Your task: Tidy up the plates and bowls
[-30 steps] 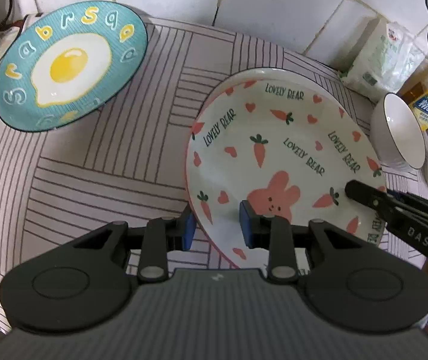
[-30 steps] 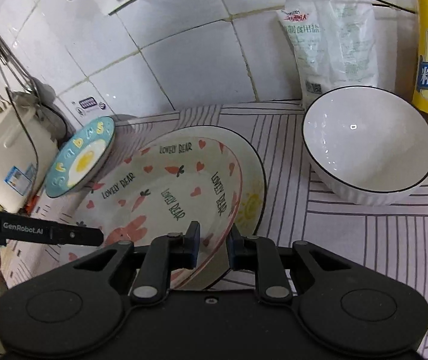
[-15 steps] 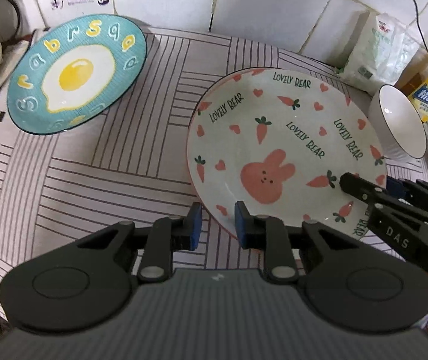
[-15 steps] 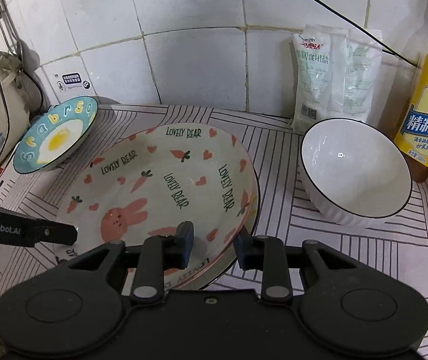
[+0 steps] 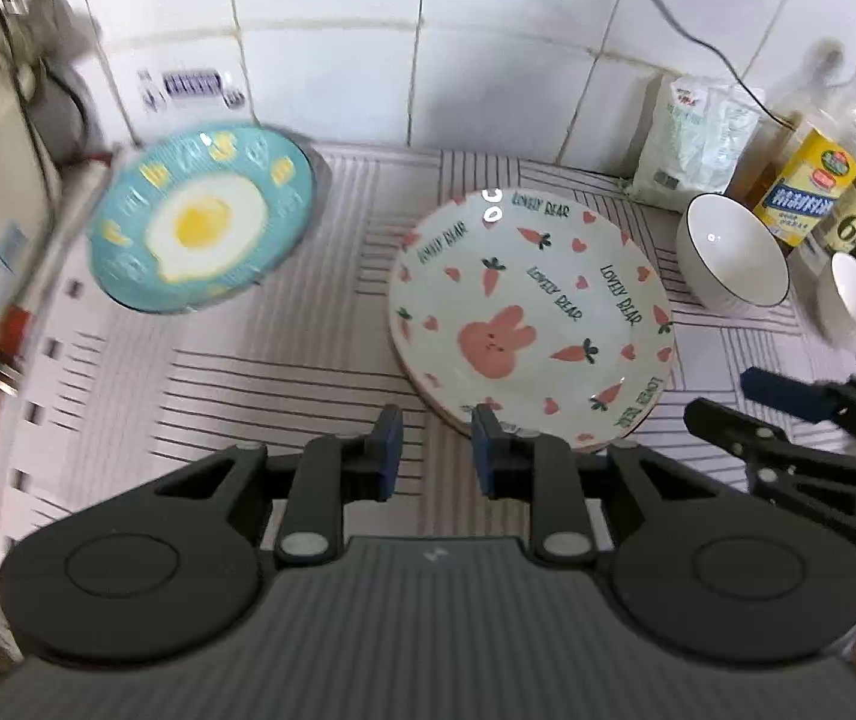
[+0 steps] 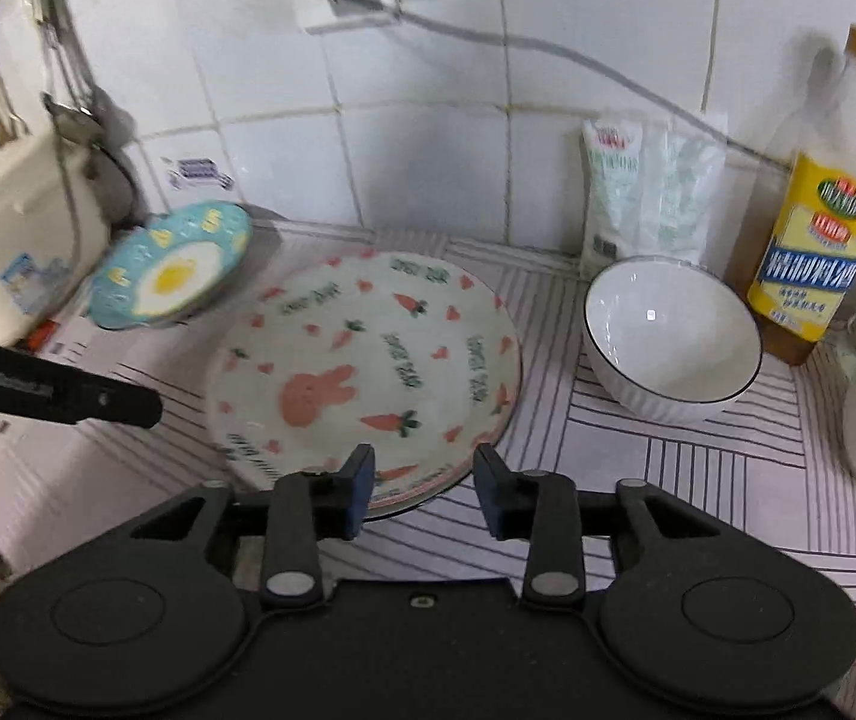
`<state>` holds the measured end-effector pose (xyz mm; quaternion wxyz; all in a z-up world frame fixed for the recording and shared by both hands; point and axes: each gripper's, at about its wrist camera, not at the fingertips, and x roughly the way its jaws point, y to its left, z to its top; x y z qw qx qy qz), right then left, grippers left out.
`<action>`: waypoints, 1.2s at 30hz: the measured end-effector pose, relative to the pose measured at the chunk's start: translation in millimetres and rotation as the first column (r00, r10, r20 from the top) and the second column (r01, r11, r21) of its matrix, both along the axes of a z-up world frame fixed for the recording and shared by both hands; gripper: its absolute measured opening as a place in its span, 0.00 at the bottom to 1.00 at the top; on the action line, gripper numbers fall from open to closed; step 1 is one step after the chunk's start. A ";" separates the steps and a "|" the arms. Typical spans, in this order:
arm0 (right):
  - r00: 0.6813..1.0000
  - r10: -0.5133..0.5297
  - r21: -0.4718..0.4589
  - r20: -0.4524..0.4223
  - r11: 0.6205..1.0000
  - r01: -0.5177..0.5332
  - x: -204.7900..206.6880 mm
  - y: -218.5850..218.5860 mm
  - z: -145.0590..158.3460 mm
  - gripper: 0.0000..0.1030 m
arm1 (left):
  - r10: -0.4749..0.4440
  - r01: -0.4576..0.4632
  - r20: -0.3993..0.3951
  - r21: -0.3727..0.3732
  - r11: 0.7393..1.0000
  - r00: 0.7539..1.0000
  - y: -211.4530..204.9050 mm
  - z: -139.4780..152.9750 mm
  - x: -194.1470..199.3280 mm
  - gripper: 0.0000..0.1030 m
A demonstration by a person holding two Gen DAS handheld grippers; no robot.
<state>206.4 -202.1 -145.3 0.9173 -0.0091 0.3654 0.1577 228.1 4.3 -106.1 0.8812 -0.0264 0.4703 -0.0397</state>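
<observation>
Two grippers hang clear of the rabbit plate (image 6: 368, 372), which lies on the striped mat (image 5: 284, 384) stacked on another plate (only its rim shows). The left gripper (image 5: 435, 450) stands slightly parted and empty; the right gripper (image 6: 422, 489) has just been opening, nothing between its pads. Blur hides the egg plate's (image 5: 203, 219) lettering.

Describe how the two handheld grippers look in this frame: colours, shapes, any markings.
Both look alike. The left gripper and the right gripper each have a matte black body with two round discs, black linkage arms with silver pivot pins, and two fingers tipped with blue pads. The left body is ribbed and dark grey; the right body is smooth black. White lettering on the left gripper's side in the right view is too blurred to read.
</observation>
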 end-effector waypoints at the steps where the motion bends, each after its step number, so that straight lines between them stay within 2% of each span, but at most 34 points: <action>1: 1.000 0.013 0.001 0.003 1.000 -0.013 -4.4 1.2 2.7 0.51 | 0.000 0.000 0.007 0.007 1.000 1.000 1.2 5.6 -5.5 0.25; 3: 0.999 0.020 -0.020 0.025 1.000 -0.020 -14.7 4.7 10.3 0.62 | -0.002 0.002 0.014 0.011 1.000 1.000 4.1 15.8 -16.2 0.31; 6: 0.999 0.029 -0.019 0.027 0.999 -0.028 -25.8 7.6 20.2 0.67 | -0.010 0.010 0.033 0.009 1.000 0.999 7.4 30.4 -28.9 0.38; 10: 0.999 0.039 0.003 0.033 0.999 -0.039 -41.7 6.0 28.5 0.79 | -0.018 0.018 0.042 -0.015 1.000 0.999 13.8 43.7 -46.2 0.40; 14: 0.998 0.063 0.102 0.020 0.993 -0.065 -53.9 0.0 40.7 0.79 | -0.001 0.002 0.057 -0.016 1.000 0.998 22.6 56.5 -63.5 0.48; 17: 0.996 0.076 0.131 0.043 0.988 -0.081 -62.9 1.5 51.3 0.79 | 0.009 -0.007 0.063 -0.019 1.000 0.998 32.1 68.7 -75.3 0.52; 21: 0.994 0.098 0.122 0.049 0.987 -0.104 -71.1 10.0 63.2 0.82 | 0.008 -0.004 0.103 -0.030 1.000 0.995 49.8 84.4 -86.1 0.66; 26: 0.986 0.155 0.081 0.067 0.984 -0.160 -84.9 33.4 70.2 0.82 | 0.011 -0.006 0.110 -0.048 0.999 0.994 78.4 86.5 -81.9 0.75; 29: 0.981 0.177 0.106 0.077 0.977 -0.184 -89.6 48.7 74.4 0.82 | 0.030 -0.022 0.121 -0.067 0.998 0.992 96.7 86.0 -75.5 0.76; 31: 0.978 0.181 0.116 0.106 0.974 -0.192 -90.6 62.4 78.2 0.83 | 0.024 -0.015 0.147 -0.060 0.998 0.989 109.5 87.6 -71.4 0.80; 36: 0.966 0.204 0.103 0.158 0.970 -0.221 -82.8 103.6 88.7 0.86 | -0.024 0.028 0.184 -0.017 0.999 0.983 141.9 92.4 -55.4 0.81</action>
